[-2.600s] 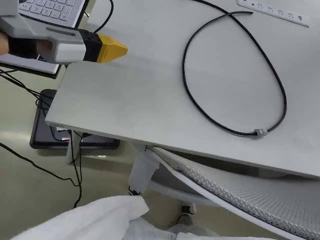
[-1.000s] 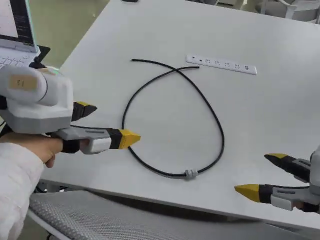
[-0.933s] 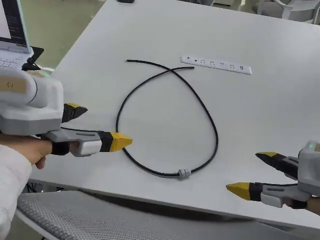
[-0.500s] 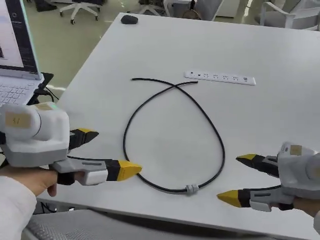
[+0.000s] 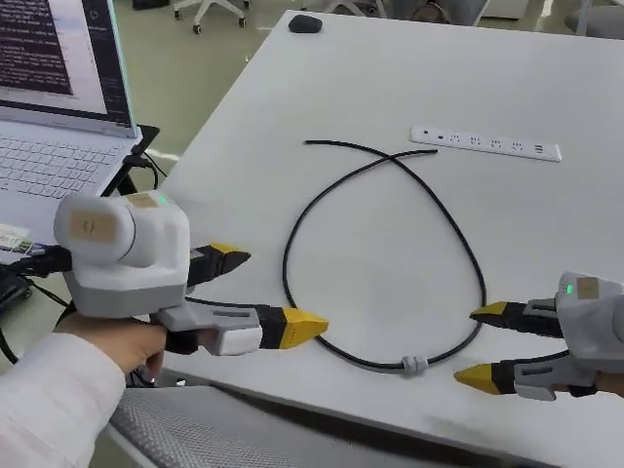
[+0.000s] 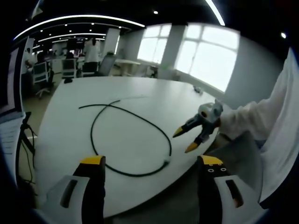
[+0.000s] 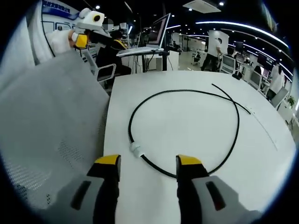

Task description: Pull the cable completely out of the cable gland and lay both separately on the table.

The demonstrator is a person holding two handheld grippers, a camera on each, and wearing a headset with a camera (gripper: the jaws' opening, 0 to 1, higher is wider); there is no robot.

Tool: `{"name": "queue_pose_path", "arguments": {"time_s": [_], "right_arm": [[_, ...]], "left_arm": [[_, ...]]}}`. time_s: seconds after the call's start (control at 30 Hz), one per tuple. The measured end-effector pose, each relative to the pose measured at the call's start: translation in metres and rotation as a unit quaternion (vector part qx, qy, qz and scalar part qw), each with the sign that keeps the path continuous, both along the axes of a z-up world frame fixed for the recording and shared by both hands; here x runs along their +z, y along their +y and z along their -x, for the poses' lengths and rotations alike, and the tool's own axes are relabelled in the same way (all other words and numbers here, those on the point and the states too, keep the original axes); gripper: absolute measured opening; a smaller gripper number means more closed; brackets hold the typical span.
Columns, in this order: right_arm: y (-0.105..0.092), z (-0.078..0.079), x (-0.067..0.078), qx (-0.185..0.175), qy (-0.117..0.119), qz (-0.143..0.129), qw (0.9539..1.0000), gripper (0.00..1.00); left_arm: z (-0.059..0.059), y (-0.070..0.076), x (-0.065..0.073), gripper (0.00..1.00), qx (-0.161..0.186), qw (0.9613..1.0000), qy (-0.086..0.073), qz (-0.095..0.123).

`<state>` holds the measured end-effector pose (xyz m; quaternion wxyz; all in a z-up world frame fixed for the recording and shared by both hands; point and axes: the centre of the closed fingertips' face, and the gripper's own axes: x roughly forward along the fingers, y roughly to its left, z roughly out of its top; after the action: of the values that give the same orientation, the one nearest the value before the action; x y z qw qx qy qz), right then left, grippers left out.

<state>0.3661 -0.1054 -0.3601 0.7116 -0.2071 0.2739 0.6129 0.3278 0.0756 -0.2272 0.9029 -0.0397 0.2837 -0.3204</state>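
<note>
The cable gland (image 5: 414, 366) sat on the black cable (image 5: 287, 261), with the cable passing through it, so the two were not separated. The gland lay on the white table (image 5: 341, 78) close to its near edge, at the lowest part of a big loop made by the cable. The two ends of the cable crossed each other at the far side of the loop, near a white power strip (image 5: 485, 144) that lay flat on the table.

The right gripper (image 5: 466, 344) was just beside the gland, on its right, above the table edge. Its yellow-tipped jaws stood apart and nothing was between them. In the right gripper view the gland lay just in front of the jaw on the left of the picture, not touched by it.

The left gripper (image 5: 283, 290) was on the other side of the loop, near the cable but apart from it. Its jaws were spread wide and also held nothing.

A laptop (image 5: 49, 127) with the screen on stood to the left, beside the table. A dark mouse (image 5: 305, 23) lay at the far edge of the table. A grey mesh chair (image 5: 195, 429) showed below the near edge.
</note>
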Motion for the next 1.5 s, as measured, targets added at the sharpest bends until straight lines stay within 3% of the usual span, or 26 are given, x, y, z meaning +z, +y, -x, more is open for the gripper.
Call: {"name": "queue_pose_path", "arguments": {"time_s": [0.13, 0.3, 0.57, 0.93, 1.27, 1.3, 1.5], "right_arm": [[0.010, 0.004, -0.010, 0.032, 0.000, 0.004, 0.9995, 0.37], [0.016, 0.007, -0.023, 0.064, -0.005, 0.014, 0.9978, 0.34], [0.023, 0.006, -0.036, 0.099, -0.005, 0.013, 0.9950, 0.25], [0.031, 0.012, -0.053, 0.136, 0.002, 0.023, 0.9905, 0.14], [0.032, 0.011, -0.052, 0.112, 0.009, 0.015, 0.9935, 0.12], [0.031, 0.010, -0.049, 0.094, 0.023, 0.011, 0.9952, 0.12], [0.029, 0.007, -0.028, 0.068, 0.021, -0.010, 0.9974, 0.11]], "left_arm": [[0.002, 0.000, 0.001, 0.79, -0.002, 1.0000, -0.002, -0.003], [0.006, 0.001, 0.002, 0.75, 0.000, 1.0000, 0.003, 0.000], [0.009, 0.004, 0.001, 0.73, 0.006, 0.9999, 0.010, -0.004], [0.011, 0.004, 0.002, 0.70, 0.012, 0.9997, 0.015, 0.012], [0.010, 0.003, -0.001, 0.68, 0.002, 0.9998, 0.018, 0.007], [0.009, 0.002, 0.000, 0.68, -0.001, 0.9998, 0.017, 0.007], [0.006, -0.005, 0.001, 0.67, -0.019, 0.9997, 0.011, 0.008]]}}
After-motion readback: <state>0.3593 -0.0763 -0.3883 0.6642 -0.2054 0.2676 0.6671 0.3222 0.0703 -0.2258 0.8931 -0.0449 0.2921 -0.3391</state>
